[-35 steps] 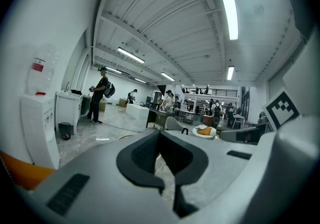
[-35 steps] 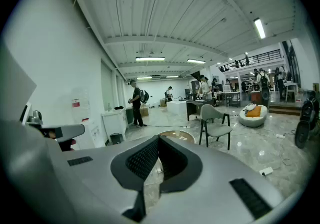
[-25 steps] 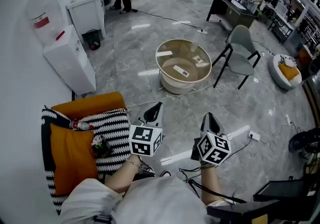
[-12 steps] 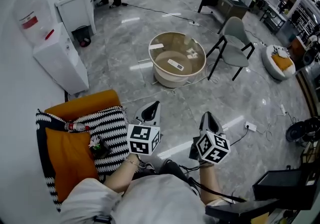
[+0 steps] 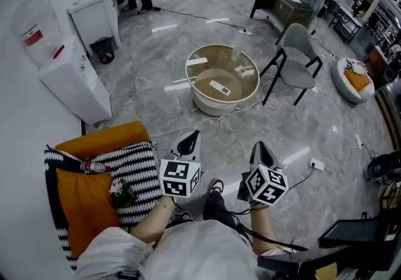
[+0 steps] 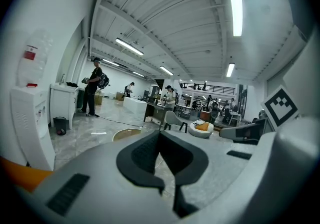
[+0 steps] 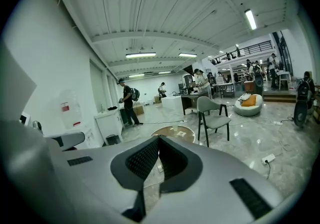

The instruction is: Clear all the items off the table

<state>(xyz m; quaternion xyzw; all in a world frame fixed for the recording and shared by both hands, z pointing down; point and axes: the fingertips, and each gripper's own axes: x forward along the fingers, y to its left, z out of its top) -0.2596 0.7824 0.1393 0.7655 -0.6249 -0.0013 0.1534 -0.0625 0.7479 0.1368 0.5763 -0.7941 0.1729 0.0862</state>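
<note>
Shoe (probably) advanced; table ahead, floor open; left gripper, right gripper jaws closed.

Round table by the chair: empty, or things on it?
Not empty: the round table holds a white strip, a pale bar and another small white item.

The left tongs and right tongs hang side by side above the grey floor, well apart from the round glass tabletop. A white strip lies near its rim, and a grey chair stands just beside it.
</note>
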